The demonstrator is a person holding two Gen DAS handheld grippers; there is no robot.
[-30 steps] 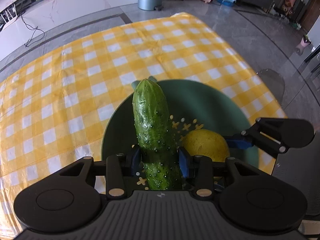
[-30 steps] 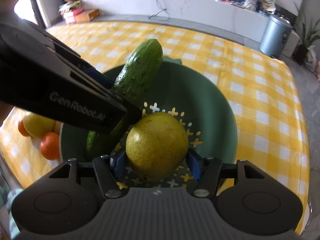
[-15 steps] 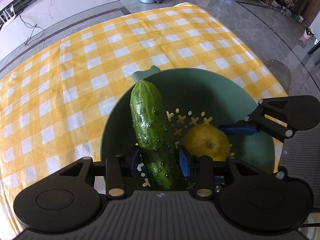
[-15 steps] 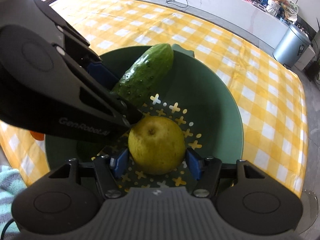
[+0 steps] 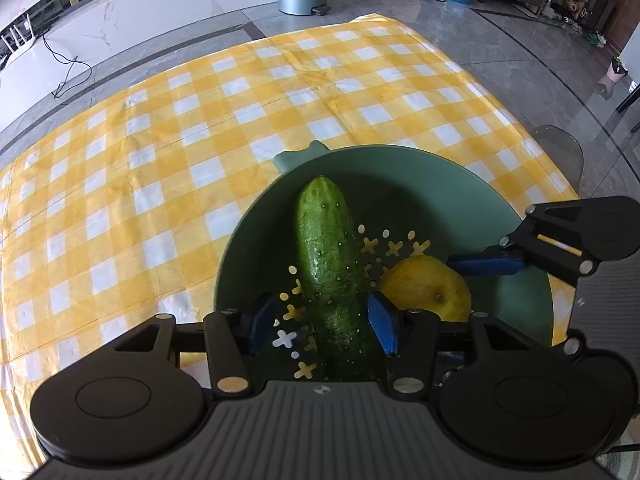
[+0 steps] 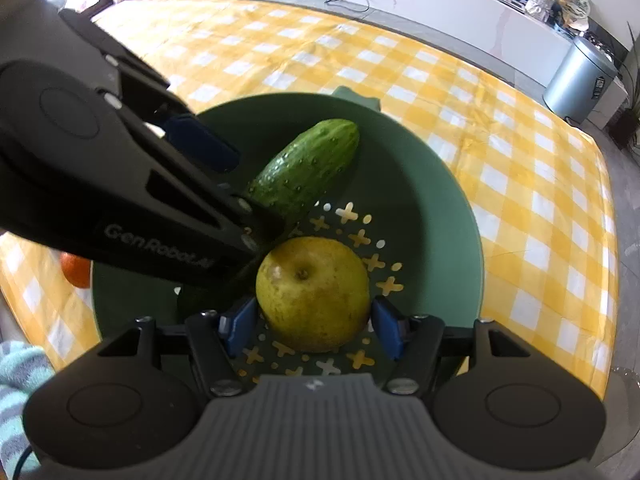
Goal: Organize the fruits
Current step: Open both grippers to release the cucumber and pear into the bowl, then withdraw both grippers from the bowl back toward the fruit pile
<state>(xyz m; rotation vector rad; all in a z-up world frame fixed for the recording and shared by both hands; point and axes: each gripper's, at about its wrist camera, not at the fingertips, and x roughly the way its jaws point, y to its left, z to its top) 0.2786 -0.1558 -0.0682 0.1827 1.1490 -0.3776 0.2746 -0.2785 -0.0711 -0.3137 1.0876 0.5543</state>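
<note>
We see a table draped in a yellow-and-white checked cloth (image 5: 168, 168), and on it stands a large round green plastic colander bowl (image 5: 432, 184) with cross-shaped and round holes cut through its floor. A small tab handle juts from its far rim.

Inside the bowl lies a long, bumpy dark green cucumber (image 5: 332, 264), its far tip pointing toward the handle side and its near end running under our left gripper (image 5: 326, 322). That gripper's blue pads are spread: the left pad stands clear of the cucumber with bowl floor showing between them, while the right pad sits just beside the cucumber's skin; we cannot tell whether it touches.

Beside the cucumber, on the perforated floor, rests a round yellow-green pear-like fruit (image 6: 313, 294) with its stem dimple turned upward. Our right gripper (image 6: 313, 326) brackets it, with blue pads on either side. They are parted, and a thin gap shows at each pad, so the fruit is not pinched. In the left wrist view the same fruit (image 5: 428, 288) sits just right of the cucumber.

Outside the bowl, at its left edge in the right wrist view, a small orange fruit (image 6: 76, 270) lies on the cloth, partly hidden behind the left gripper's black body.
</note>
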